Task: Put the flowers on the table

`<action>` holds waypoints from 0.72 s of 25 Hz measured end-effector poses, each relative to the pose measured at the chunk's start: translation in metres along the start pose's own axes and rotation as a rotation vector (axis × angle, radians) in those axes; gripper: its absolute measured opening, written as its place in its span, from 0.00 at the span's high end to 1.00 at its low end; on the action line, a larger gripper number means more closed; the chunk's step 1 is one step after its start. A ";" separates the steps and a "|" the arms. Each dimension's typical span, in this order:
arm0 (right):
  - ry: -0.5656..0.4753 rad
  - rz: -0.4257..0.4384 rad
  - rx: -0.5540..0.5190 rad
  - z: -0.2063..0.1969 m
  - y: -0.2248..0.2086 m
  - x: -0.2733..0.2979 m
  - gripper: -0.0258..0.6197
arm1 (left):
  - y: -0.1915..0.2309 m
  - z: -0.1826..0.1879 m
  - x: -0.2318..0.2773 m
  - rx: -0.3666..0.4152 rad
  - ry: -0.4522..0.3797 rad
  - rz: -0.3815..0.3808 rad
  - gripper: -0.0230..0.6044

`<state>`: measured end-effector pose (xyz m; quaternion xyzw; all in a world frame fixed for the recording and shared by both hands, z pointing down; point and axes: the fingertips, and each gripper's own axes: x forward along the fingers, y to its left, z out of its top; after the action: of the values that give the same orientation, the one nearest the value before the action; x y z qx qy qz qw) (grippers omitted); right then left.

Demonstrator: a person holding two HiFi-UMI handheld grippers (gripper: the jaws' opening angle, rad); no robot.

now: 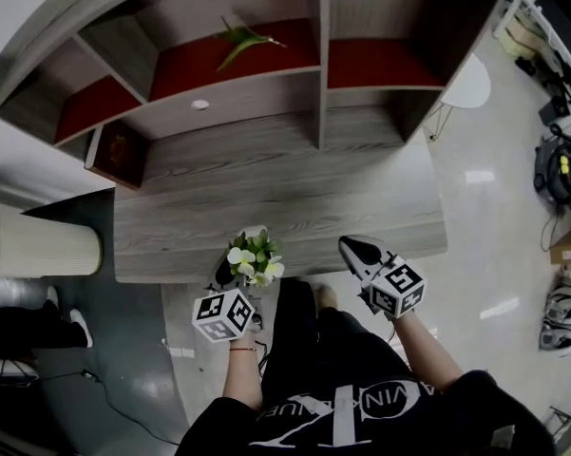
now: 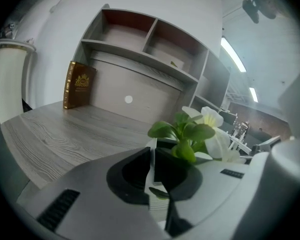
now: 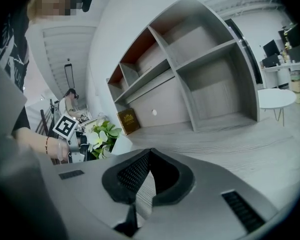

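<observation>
A small white pot (image 2: 150,170) of white flowers (image 1: 255,259) with green leaves is at the near edge of the grey wooden table (image 1: 266,188). My left gripper (image 1: 236,278) is shut on the pot's rim, and the flowers (image 2: 202,129) rise just past its jaws. Whether the pot rests on the tabletop cannot be told. My right gripper (image 1: 350,247) hovers over the near table edge to the right of the flowers, jaws shut with nothing between them (image 3: 149,155). In the right gripper view the flowers (image 3: 102,133) and the pot (image 3: 121,145) show at the left.
A grey shelf unit (image 1: 318,74) with red-lined compartments stands at the back of the table, with a green sprig (image 1: 242,41) in it. A brown book (image 1: 119,150) leans at its left end. A round white side table (image 1: 470,84) stands to the right. A ribbed white cylinder (image 1: 38,245) is at the left.
</observation>
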<state>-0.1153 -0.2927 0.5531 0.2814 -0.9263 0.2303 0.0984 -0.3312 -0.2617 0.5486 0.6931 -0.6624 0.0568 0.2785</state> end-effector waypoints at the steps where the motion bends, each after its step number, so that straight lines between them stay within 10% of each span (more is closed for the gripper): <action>1: 0.003 -0.006 0.003 0.001 -0.002 0.003 0.94 | 0.001 0.002 0.006 0.001 0.003 -0.009 0.91; 18: 0.025 -0.058 0.048 0.010 -0.030 0.064 0.94 | 0.016 0.022 0.121 -0.079 0.084 -0.087 0.91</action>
<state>-0.1510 -0.3501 0.5760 0.3076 -0.9106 0.2532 0.1098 -0.3390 -0.3788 0.5892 0.7067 -0.6213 0.0475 0.3352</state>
